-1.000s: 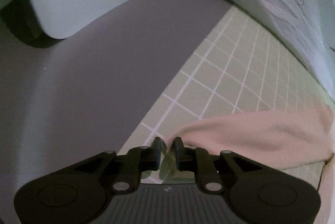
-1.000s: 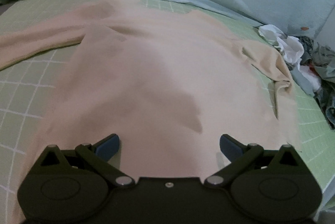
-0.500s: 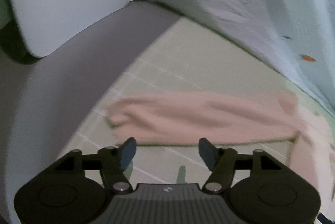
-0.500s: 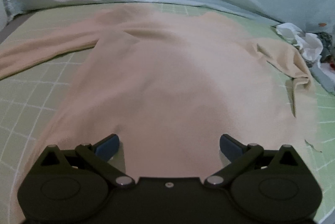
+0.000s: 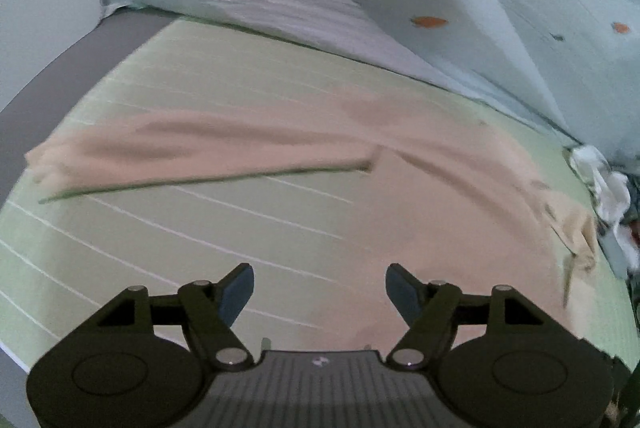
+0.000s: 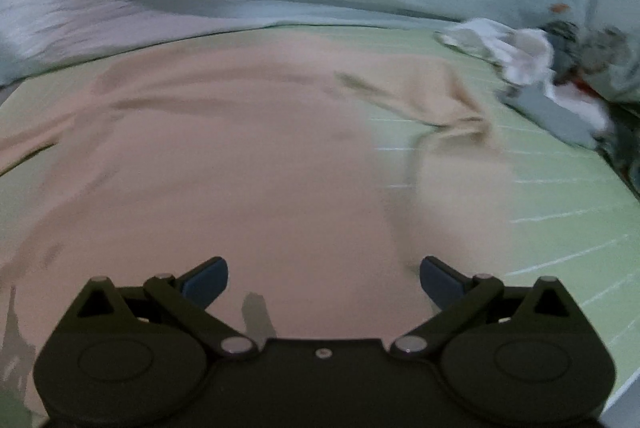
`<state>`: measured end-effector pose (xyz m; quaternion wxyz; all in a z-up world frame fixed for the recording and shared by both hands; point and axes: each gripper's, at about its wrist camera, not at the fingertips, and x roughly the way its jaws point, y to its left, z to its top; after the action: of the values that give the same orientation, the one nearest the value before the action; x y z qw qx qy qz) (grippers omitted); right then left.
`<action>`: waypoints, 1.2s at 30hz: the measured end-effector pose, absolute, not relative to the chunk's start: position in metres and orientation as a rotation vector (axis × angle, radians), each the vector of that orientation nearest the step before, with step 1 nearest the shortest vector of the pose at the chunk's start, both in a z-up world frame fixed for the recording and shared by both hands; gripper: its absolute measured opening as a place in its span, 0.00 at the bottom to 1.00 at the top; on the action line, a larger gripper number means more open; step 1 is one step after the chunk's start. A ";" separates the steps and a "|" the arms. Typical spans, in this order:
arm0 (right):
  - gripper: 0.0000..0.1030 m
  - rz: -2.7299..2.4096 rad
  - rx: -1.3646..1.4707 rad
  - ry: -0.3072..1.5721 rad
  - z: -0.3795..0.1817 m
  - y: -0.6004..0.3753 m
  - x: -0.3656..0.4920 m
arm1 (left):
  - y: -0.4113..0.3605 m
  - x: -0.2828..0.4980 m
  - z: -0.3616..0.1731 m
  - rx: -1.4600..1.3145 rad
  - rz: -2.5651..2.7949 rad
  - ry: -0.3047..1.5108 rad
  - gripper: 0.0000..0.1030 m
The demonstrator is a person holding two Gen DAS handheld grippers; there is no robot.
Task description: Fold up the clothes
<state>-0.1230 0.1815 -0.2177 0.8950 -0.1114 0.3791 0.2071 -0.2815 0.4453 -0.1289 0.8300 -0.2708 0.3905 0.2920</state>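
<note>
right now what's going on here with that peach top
A person with a tool in each hand is folding clothes. The peach long-sleeved top lies spread on the green grid sheet, one sleeve stretched out. The left tool is opening, nothing between its jaws; the right tool hangs open above the top.

- My left gripper (image 5: 319, 287) was matte black, its body ribbed grey at the middle with a small pale mark.
- Its fingertips (image 5: 238, 288) carried dark blue pads.
- Silver pivot pins sat on its black linkage arms, beside two round embossed discs.
- My right gripper (image 6: 323, 279) looked the same: black arms, blue pads, silver pins.
- A single small screw sat at the centre of its smooth black body.
</note>
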 end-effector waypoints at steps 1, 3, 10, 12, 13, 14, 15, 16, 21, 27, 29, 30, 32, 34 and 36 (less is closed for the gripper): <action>1.00 0.414 -0.223 0.793 -0.219 0.171 -0.113 | 0.433 -0.274 -0.128 -0.569 0.618 0.830 0.72; 1.00 0.384 -0.208 0.807 -0.221 0.151 -0.094 | 0.410 -0.261 -0.129 -0.560 0.623 0.834 0.72; 0.91 0.379 -0.160 0.865 -0.233 0.097 -0.043 | 0.348 -0.228 -0.137 -0.560 0.648 0.867 0.72; 0.83 0.420 -0.163 0.875 -0.237 0.092 -0.039 | 0.333 -0.223 -0.139 -0.548 0.656 0.888 0.72; 0.81 0.444 -0.167 0.873 -0.239 0.091 -0.039 | 0.327 -0.222 -0.139 -0.541 0.660 0.897 0.72; 0.76 0.469 -0.172 0.870 -0.240 0.089 -0.040 | 0.323 -0.220 -0.139 -0.538 0.664 0.903 0.72; 0.72 0.503 -0.182 0.858 -0.239 0.089 -0.043 | 0.319 -0.219 -0.139 -0.538 0.669 0.906 0.72; 0.59 0.538 -0.192 0.844 -0.238 0.088 -0.046 | 0.316 -0.217 -0.140 -0.537 0.675 0.909 0.72; 0.12 0.634 -0.236 0.798 -0.234 0.084 -0.053 | 0.303 -0.207 -0.141 -0.542 0.686 0.921 0.72; 0.09 0.484 -0.247 0.766 -0.225 0.039 -0.036 | 0.289 -0.191 -0.142 -0.520 0.653 0.924 0.72; 0.09 0.387 -0.248 0.748 -0.222 0.018 -0.022 | 0.285 -0.187 -0.142 -0.515 0.642 0.927 0.72; 0.09 0.336 -0.247 0.742 -0.220 0.006 -0.013 | 0.282 -0.185 -0.143 -0.513 0.639 0.929 0.72; 0.09 0.242 -0.238 0.734 -0.218 -0.016 0.004 | 0.279 -0.183 -0.143 -0.508 0.636 0.936 0.72; 0.10 0.174 -0.225 0.736 -0.217 -0.032 0.017 | 0.277 -0.182 -0.144 -0.505 0.637 0.943 0.72; 0.18 0.123 -0.213 0.742 -0.215 -0.044 0.029 | 0.275 -0.183 -0.143 -0.504 0.643 0.946 0.72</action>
<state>0.0287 -0.0442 -0.2153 0.9247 -0.1037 0.3615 0.0598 -0.1832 0.2755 -0.1434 0.8110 -0.2360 0.4429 0.3008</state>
